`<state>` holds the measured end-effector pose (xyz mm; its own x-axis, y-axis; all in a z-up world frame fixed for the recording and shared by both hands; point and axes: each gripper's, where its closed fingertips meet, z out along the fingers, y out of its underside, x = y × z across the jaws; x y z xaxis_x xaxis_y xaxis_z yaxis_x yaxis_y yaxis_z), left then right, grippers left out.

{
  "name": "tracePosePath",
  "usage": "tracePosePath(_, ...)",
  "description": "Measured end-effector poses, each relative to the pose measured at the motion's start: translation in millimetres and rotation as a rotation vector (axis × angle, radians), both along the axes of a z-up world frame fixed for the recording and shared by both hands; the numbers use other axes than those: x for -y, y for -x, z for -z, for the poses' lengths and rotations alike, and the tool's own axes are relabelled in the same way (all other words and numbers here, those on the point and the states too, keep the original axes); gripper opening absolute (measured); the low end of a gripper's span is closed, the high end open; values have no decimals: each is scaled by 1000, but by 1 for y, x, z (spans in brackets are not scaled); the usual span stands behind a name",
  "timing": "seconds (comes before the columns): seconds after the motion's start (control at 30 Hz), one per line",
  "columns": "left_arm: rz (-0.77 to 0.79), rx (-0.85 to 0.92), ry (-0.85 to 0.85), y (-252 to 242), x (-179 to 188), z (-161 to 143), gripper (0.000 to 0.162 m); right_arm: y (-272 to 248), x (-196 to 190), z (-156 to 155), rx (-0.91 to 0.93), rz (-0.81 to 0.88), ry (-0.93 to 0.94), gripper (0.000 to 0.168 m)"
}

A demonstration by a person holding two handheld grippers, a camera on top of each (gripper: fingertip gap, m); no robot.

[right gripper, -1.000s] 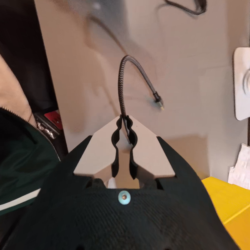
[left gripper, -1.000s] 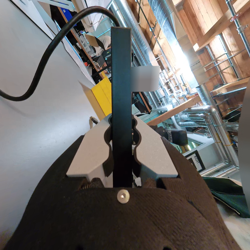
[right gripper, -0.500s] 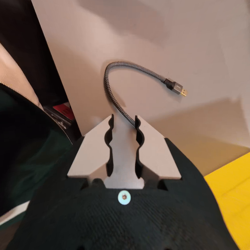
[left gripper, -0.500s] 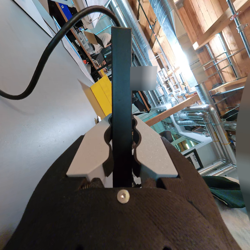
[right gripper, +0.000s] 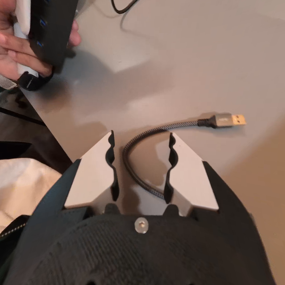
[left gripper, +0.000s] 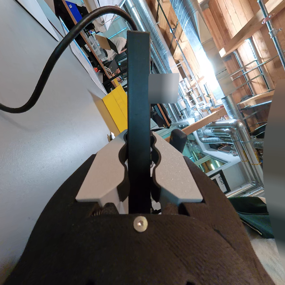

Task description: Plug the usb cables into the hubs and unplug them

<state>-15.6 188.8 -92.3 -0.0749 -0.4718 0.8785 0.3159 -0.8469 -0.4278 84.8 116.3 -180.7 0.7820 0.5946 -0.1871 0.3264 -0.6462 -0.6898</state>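
Note:
My left gripper (left gripper: pixel 138 135) is shut on a long black USB hub (left gripper: pixel 138 95) and holds it upright off the grey table (left gripper: pixel 46 154). The hub's black cable (left gripper: pixel 50 67) arcs from its top down to the left. In the right wrist view the hub (right gripper: pixel 49 34) is at the top left, with blue ports facing me and a hand (right gripper: pixel 13 50) beside it. My right gripper (right gripper: pixel 141 135) is open and empty above the table. A braided grey USB cable (right gripper: pixel 135 166) lies on the table between its fingers and curves right. Its plug (right gripper: pixel 222 121) points right.
A yellow box (left gripper: pixel 115 111) stands at the table's far edge behind the hub. A thin black cable (right gripper: pixel 121 9) lies on the table (right gripper: pixel 185 61) at the top of the right wrist view. The table's left edge (right gripper: pixel 50 132) runs diagonally, with clothing below it.
My right gripper has opened and let go of the braided cable, which now lies flat on the table. Its view has swung so the hub shows. The left gripper still holds the hub.

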Motion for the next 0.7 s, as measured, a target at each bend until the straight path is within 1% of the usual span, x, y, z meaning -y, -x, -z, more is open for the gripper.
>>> tracePosePath(0.07,1,2,1,0,0,0,22,12,-3,4,70,-42,-50,67)
tracePosePath(0.1,2,3,1,0,0,0,22,18,-2,5,110,-81,-78,57)
tracePosePath(0.13,4,4,2,1,1,0,22,25,2,6,136,-146,-101,39)
tracePosePath(0.2,3,5,2,1,1,0,21,36,18,6,164,-298,-128,26)
tracePosePath(0.27,3,5,2,1,1,0,22,32,29,6,215,-406,-158,13)
tracePosePath(0.33,3,4,1,1,1,0,23,19,34,5,281,-458,-205,7)
tracePosePath(0.4,1,3,1,1,1,0,21,2,37,5,328,-481,-220,5)
tracePosePath(0.47,1,1,0,1,1,0,21,-11,41,3,325,-485,-220,5)
tracePosePath(0.57,2,-1,0,0,1,0,22,-13,37,-6,228,-434,-229,8)
tracePosePath(0.63,4,-3,-1,-1,1,0,22,0,32,-15,128,-399,-242,28)
tracePosePath(0.7,7,-6,-3,-2,2,0,23,15,25,-18,87,-380,-258,42)
